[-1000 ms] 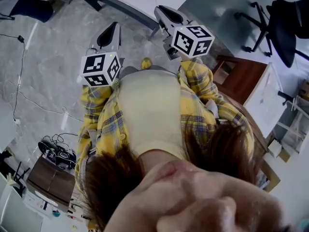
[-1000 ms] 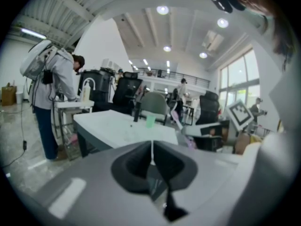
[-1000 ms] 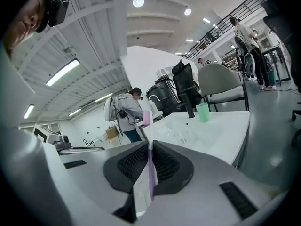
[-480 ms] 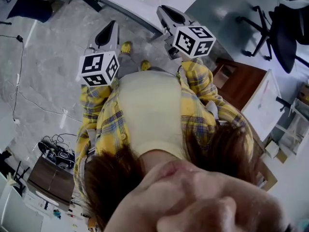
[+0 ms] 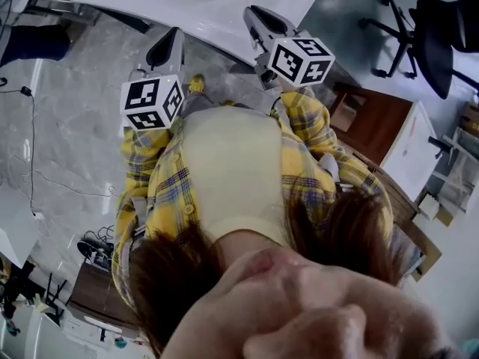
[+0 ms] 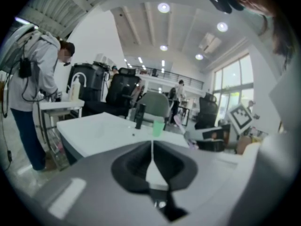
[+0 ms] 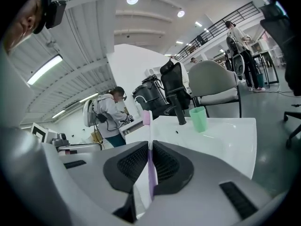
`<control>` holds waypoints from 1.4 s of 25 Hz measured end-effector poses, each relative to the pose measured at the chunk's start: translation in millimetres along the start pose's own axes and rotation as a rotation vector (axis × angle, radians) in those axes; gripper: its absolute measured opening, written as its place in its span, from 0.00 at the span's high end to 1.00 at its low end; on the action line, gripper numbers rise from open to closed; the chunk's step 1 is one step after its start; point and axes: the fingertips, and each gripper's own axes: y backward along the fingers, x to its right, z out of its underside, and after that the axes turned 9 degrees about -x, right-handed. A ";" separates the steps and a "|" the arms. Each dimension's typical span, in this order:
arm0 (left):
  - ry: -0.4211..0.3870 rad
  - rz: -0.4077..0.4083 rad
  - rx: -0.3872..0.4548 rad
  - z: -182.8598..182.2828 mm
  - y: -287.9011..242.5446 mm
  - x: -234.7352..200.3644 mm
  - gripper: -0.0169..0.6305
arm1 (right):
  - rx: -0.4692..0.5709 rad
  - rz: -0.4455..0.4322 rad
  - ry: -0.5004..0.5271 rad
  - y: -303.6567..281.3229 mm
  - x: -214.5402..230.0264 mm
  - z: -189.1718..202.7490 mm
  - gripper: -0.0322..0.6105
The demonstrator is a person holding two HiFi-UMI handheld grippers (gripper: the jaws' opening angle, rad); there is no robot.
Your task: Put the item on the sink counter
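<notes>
My right gripper (image 7: 150, 150) is shut on a toothbrush (image 7: 150, 169) with a lilac handle. Its pink head (image 7: 146, 117) sticks up past the jaws. The left gripper (image 6: 151, 149) is shut with nothing between its jaws. Ahead of both lies the white sink counter (image 7: 225, 135) with a black faucet (image 7: 180, 108) and a green cup (image 7: 198, 118) on it. The left gripper view also shows the counter (image 6: 94, 132), the faucet (image 6: 139, 116) and the cup (image 6: 158, 127). From the head view, both grippers (image 5: 171, 45) (image 5: 260, 17) point toward the counter's near edge (image 5: 224, 10), with the right one over that edge.
Black office chairs (image 5: 430, 32) and a brown cabinet (image 5: 378, 122) stand to the right. Cables (image 5: 34, 111) trail over the grey floor on the left. A person in a grey hoodie (image 6: 33, 74) stands at a small table to the left of the counter.
The sink counter has come further into the head view and sits nearer both grippers. The person's yellow shoes have shifted on the floor. Both grippers stay shut.
</notes>
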 end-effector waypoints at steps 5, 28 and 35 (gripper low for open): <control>-0.027 0.053 -0.022 -12.5 -21.9 -23.4 0.95 | 0.000 0.050 -0.026 -24.6 4.9 -10.3 0.89; 0.005 0.174 -0.079 -25.9 -88.8 -43.0 0.96 | -0.004 0.209 -0.108 -44.6 63.6 -34.9 0.89; -0.003 0.179 -0.088 -34.3 -119.3 -30.7 0.96 | 0.010 0.236 -0.127 -39.1 98.0 -42.6 0.89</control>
